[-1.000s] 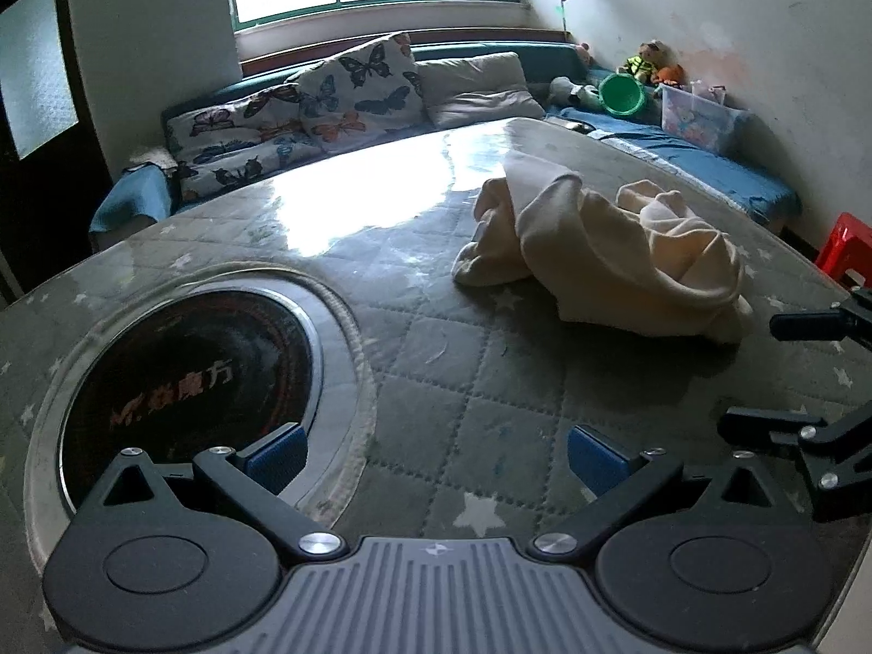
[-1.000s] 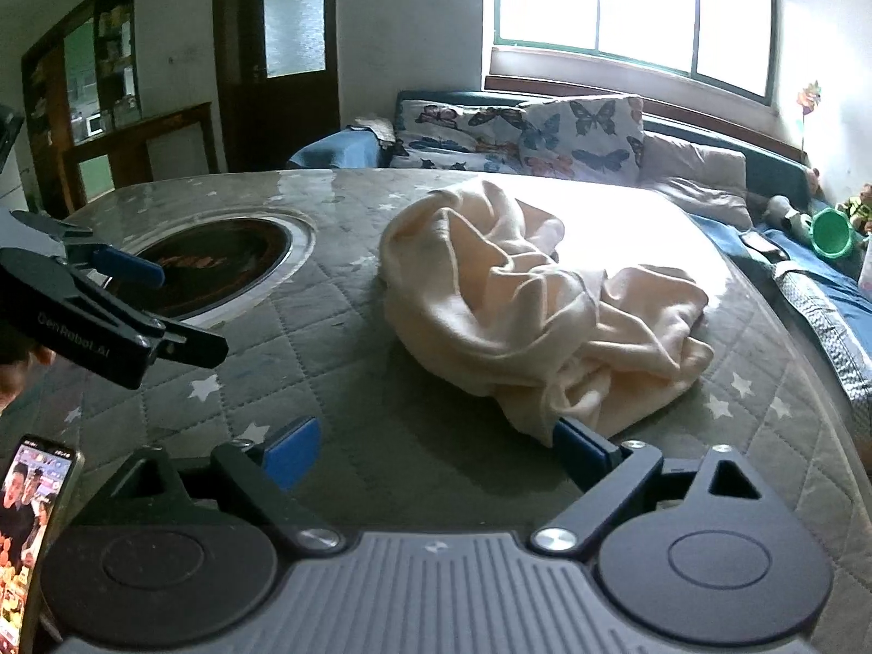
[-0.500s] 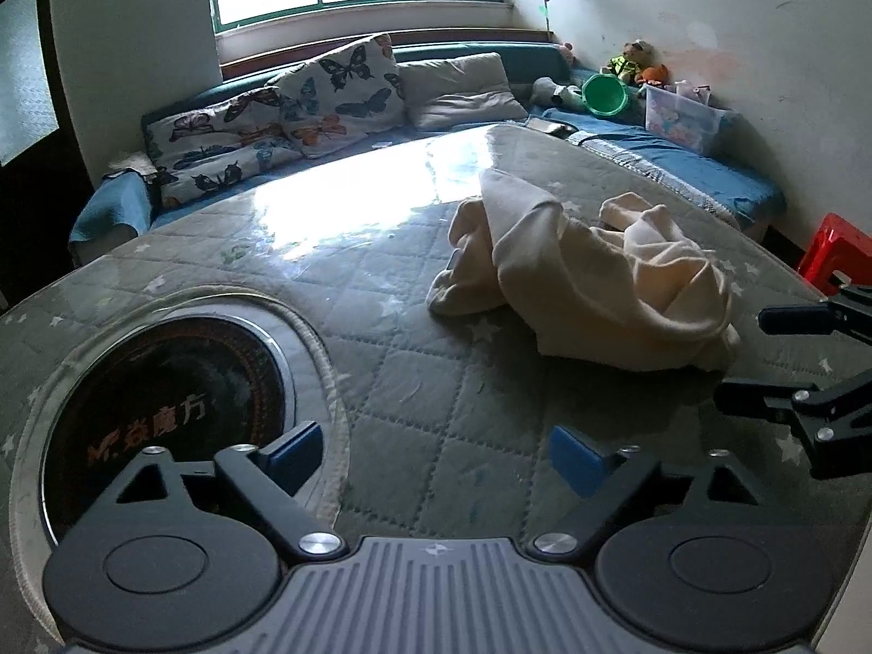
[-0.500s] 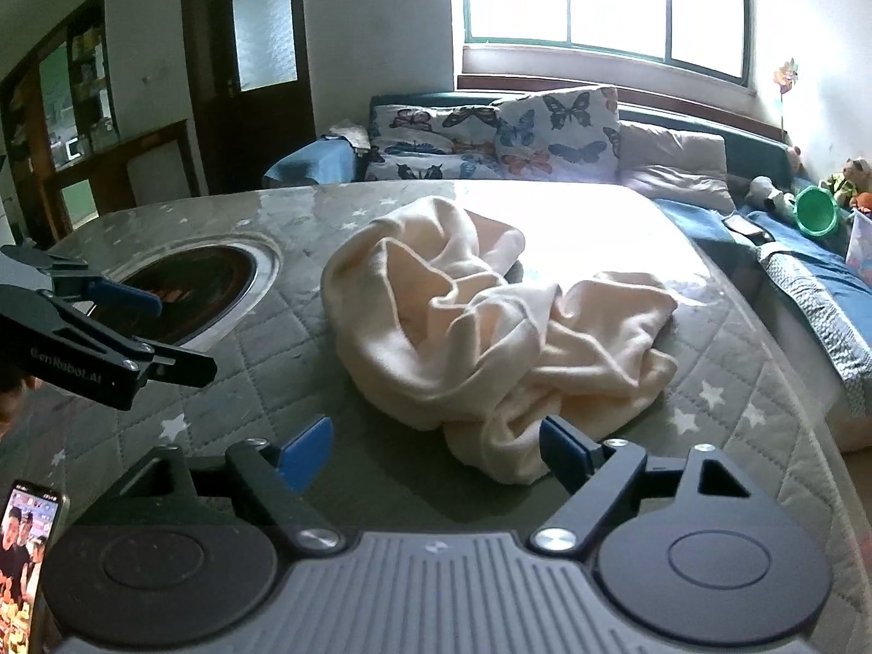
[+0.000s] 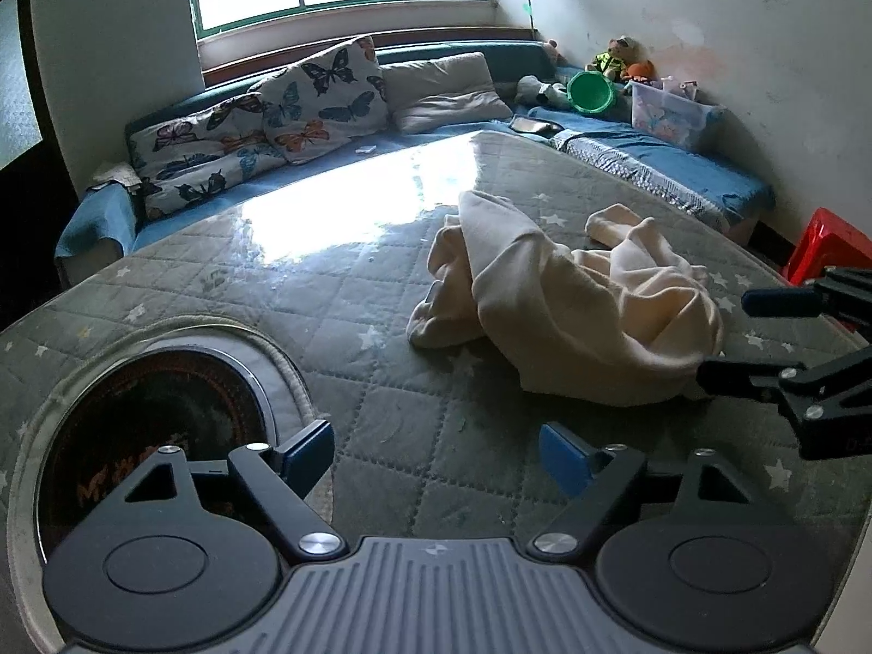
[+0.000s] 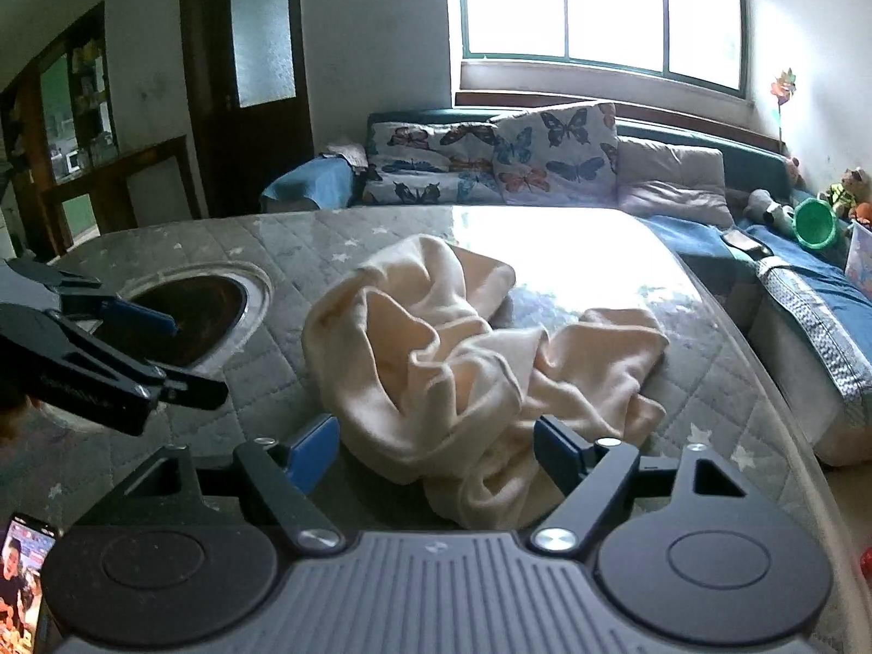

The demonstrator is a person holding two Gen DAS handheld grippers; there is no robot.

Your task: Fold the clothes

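Note:
A crumpled cream garment (image 5: 572, 316) lies in a heap on the grey quilted table cover (image 5: 381, 283). My left gripper (image 5: 436, 452) stands open over bare cover, short of the garment's left side, with nothing between its fingers. In the right wrist view the garment (image 6: 452, 359) fills the middle, and its near edge lies between the open fingers of my right gripper (image 6: 436, 452). Each gripper shows in the other's view: the right gripper (image 5: 730, 338) at the heap's right end, the left gripper (image 6: 199, 357) to the left of the heap.
A round dark recess (image 5: 147, 436) is set in the table at the left. Behind the table runs a blue sofa with butterfly cushions (image 5: 321, 103). A red stool (image 5: 828, 250) stands off the table's right edge. A lit phone (image 6: 22, 572) sits at the lower left.
Both grippers have moved closer to the garment. The right gripper's open fingers now flank the heap's near edge; the left has shifted right, away from the recess.

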